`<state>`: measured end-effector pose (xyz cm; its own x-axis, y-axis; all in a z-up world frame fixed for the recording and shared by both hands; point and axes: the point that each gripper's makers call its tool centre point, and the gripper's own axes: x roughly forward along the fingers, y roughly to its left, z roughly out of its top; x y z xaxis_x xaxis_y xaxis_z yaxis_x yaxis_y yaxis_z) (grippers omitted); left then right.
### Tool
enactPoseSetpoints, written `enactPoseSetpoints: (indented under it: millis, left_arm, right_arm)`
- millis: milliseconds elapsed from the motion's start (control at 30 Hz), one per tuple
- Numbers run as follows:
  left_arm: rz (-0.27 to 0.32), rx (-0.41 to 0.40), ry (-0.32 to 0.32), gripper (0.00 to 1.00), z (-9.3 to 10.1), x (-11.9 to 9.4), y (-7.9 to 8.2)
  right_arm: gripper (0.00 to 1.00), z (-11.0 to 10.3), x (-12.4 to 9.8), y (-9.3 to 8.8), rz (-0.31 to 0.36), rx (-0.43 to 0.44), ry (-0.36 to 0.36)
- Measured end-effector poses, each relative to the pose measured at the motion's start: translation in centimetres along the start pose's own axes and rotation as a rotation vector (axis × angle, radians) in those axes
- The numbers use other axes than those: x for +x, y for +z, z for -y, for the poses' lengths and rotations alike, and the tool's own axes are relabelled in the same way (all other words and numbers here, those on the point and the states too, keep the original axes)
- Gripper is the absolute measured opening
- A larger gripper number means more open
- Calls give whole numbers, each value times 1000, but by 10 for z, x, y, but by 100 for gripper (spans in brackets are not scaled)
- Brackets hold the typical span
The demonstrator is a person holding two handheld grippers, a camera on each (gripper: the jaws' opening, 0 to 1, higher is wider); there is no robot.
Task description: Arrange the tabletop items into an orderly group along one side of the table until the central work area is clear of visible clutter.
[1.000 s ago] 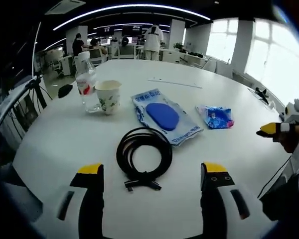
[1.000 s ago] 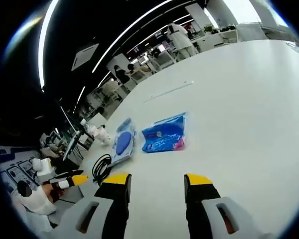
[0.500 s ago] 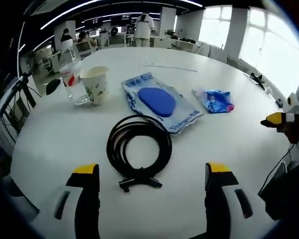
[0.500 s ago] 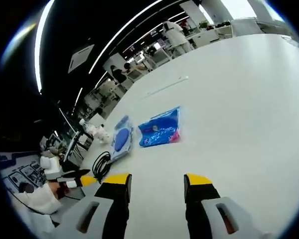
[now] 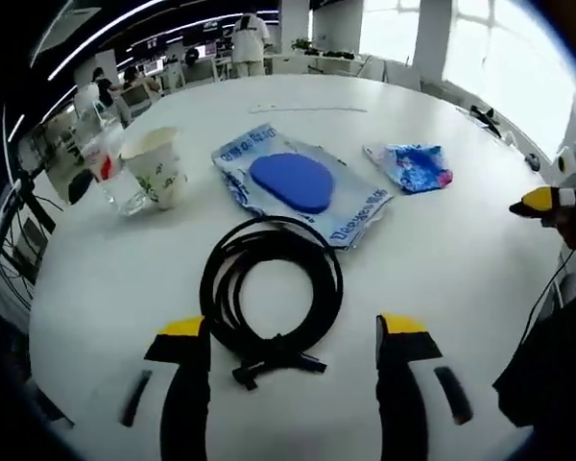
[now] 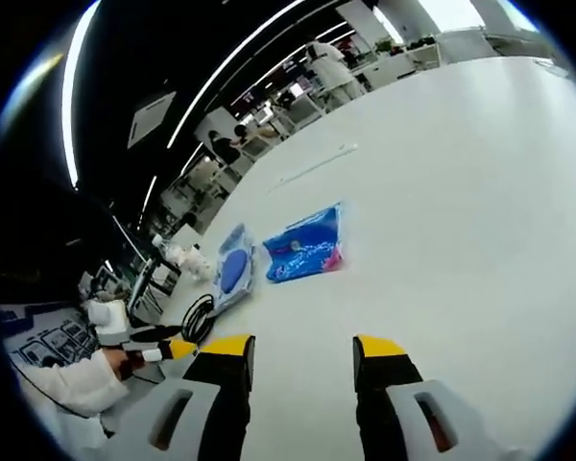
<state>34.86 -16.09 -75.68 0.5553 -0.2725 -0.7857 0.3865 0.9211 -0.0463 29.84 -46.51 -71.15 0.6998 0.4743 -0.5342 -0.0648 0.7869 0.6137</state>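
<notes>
— Cable coil [image 5: 272,293] first: where does it lie for you?

— I have the black coil flat on the white table [image 5: 461,259], directly ahead of my left gripper [image 5: 294,331]. Its bound ends fall between the two yellow-tipped jaws, which stand wide apart and hold nothing. The table's near edge curves just beneath them, so there is little room on my side.

— And beyond the coil?

— Touching its far rim, or nearly so, I see a flat packet with a blue oval pad [image 5: 296,184]. Left of that stands a paper cup [image 5: 155,168] with a clear plastic bottle [image 5: 106,165] right beside it, both close to the left edge. To the right a small blue snack bag [image 5: 412,165] lies apart from the packet. Behind all of these the tabletop runs bare to the far edge, save for a thin strip [image 5: 309,109] I can't identify at this distance.

— What about the right side?

— My right gripper [image 6: 302,353] hangs above open white surface, jaws parted and empty. From there the snack bag [image 6: 303,249], the packet [image 6: 232,270] and the coil [image 6: 198,319] line up toward the left, with the other gripper's yellow tip [image 6: 180,347] near the coil. Wide bare table lies ahead and to the right.
</notes>
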Motion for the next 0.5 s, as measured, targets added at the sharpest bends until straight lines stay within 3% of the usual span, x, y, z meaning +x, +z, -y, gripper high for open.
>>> enactPoseSetpoints:
  millis: [100,200,367,433,500]
  left_arm:
    - [-7,23,50,63,-9,-2,6]
    - [26,53,68,59,-8,-5,14]
    - [78,185,88,56,0,-10,24]
    - [84,232,85,43,7,-13,26]
    - [129,289,128,41,6,-16,37]
  right_arm:
    - [39,1,1,0,-5,6,1]
    - [39,1,1,2,-4,8,2]
    - [39,0,3,2,-16,11,7]
    - [38,-1,4,1,-21,11,9]
    - [38,-3,5,0,-28,7,15]
